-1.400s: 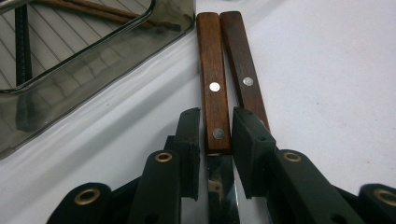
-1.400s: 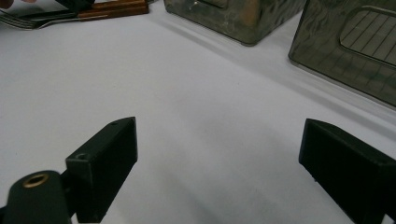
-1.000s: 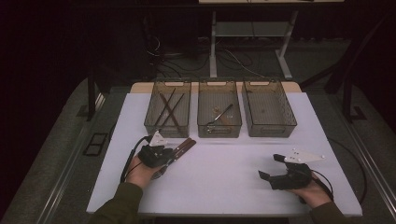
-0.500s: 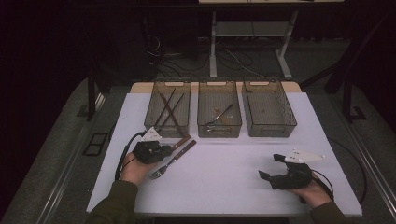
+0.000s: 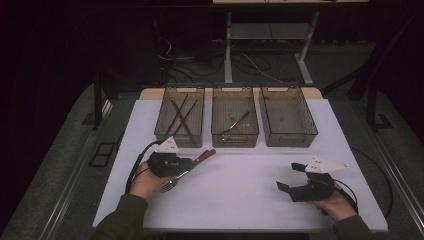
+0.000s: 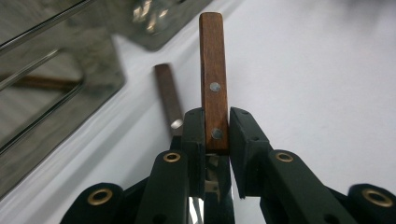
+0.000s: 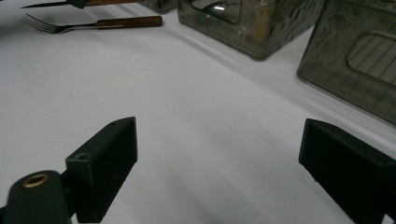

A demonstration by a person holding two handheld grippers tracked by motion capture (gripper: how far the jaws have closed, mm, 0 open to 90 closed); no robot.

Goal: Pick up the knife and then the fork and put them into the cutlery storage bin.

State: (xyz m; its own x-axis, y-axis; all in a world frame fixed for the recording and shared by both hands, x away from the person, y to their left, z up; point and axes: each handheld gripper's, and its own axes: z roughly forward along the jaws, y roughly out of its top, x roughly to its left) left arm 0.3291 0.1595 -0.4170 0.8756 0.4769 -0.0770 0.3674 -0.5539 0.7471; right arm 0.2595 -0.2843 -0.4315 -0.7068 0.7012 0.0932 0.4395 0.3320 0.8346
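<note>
My left gripper (image 6: 217,135) clamps a wooden-handled utensil (image 6: 213,79) by its handle, ready for sorting into a bin (image 5: 179,118); my right gripper (image 7: 219,172) waits wide, empty.

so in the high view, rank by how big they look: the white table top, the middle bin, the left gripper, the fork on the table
1. white table top
2. middle bin
3. left gripper, shut on a wooden-handled utensil
4. fork, partly hidden by the hand, so its full length is unsure
</note>
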